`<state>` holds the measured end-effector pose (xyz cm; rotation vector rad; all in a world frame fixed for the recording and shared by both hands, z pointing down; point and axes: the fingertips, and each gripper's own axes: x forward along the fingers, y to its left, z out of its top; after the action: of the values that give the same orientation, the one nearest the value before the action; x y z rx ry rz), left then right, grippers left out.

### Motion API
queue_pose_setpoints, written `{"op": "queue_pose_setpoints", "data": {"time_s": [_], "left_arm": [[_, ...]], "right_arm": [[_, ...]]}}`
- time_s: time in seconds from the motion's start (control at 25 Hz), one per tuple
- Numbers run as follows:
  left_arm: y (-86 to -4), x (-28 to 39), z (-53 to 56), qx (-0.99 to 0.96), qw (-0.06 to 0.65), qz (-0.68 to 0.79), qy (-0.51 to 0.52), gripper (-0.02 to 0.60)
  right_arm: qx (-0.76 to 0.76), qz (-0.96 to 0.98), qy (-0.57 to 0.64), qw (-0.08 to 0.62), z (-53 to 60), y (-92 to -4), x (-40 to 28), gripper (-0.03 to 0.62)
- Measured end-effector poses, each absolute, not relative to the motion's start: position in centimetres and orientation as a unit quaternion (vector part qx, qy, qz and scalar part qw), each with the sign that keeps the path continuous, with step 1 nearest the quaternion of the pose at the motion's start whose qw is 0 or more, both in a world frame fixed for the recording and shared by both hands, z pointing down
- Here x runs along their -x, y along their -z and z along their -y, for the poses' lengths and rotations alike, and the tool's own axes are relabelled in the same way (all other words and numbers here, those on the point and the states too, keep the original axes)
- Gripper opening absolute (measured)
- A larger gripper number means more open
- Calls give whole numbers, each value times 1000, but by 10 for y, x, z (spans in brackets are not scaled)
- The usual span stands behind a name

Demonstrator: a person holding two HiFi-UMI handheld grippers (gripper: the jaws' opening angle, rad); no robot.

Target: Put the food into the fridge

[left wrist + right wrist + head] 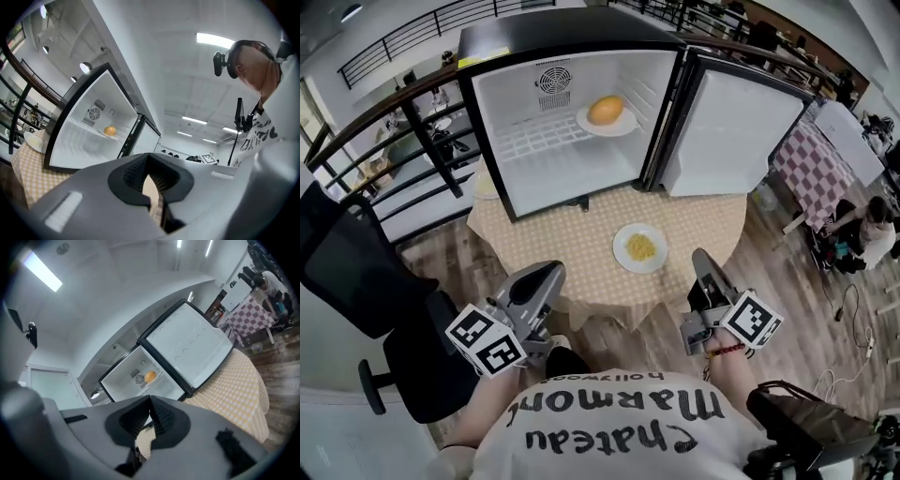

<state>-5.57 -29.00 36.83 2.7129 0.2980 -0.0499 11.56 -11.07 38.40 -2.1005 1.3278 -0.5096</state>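
Tablecloth (581,248), open fridge (534,164), wood floor (787,277), left gripper (548,275), right gripper (701,259), jaws together

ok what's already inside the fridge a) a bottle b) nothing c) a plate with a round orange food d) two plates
c: a plate with a round orange food sits on the shelf of the open fridge, and it is the only thing seen inside. The other plate, with yellow food, is on the table in front.
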Motion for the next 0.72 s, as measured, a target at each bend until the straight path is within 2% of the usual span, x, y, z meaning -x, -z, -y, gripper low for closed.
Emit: {"op": "queue_pose_setpoints", "data": {"time_s": [0.36,0.72], "left_arm": [[-372,91,222,-976,202,-77,23,6],[-357,105,210,-979,189,-64,32,6]], "right_arm": [[770,-536,205,279,60,-390,-87,15],[760,-549,197,288,48,-383,-77,15]]}}
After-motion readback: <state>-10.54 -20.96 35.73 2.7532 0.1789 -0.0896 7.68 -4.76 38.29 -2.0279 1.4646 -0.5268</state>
